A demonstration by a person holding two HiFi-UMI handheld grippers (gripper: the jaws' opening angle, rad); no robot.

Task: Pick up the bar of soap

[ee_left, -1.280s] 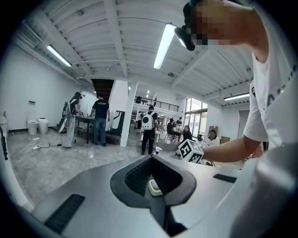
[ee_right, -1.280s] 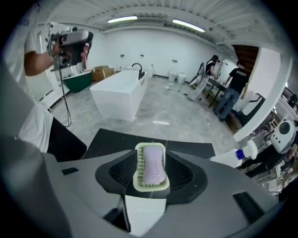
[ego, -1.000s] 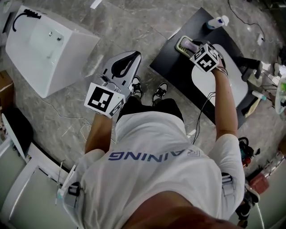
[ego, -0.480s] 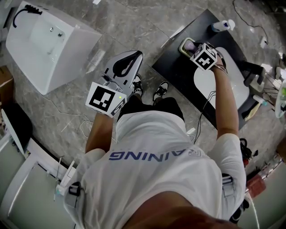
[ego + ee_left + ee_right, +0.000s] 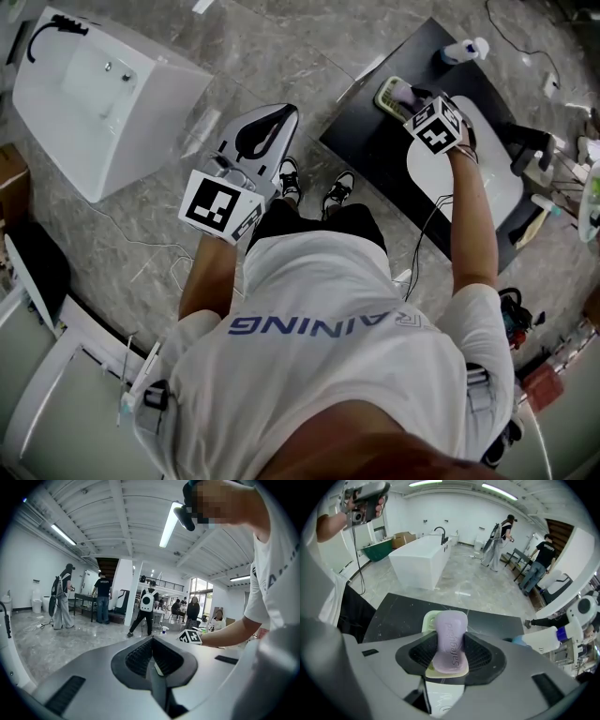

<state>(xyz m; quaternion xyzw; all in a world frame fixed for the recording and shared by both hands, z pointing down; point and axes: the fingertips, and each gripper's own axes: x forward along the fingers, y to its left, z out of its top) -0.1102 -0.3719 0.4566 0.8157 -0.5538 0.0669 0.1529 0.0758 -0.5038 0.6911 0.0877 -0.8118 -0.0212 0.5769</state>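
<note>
Right gripper: your right gripper (image 5: 450,635) is clamped on the bar of soap (image 5: 450,645) — a ribbed pad presses each long side.
Soap: purple, lengthwise between the jaws, its far end sticking out past the tips.
Soap dish: the pale green soap dish (image 5: 427,620) lies directly under the soap, showing at its far left corner and below its near end; whether soap and dish touch cannot be told.
Tabletop: the dish sits on a black tabletop (image 5: 393,616).
Spray bottle: a spray bottle (image 5: 546,639) lies near the tabletop's far corner, apart from the dish.
Basin: a white oval basin (image 5: 483,192) rests on the same top, just beside your right forearm.
Left gripper: your left gripper (image 5: 152,641) is held over the floor, well apart from the tabletop — jaws pressed together, nothing between them.
Bathtub: a white bathtub (image 5: 94,94) stands on the marbled floor (image 5: 281,56) to your left.
</note>
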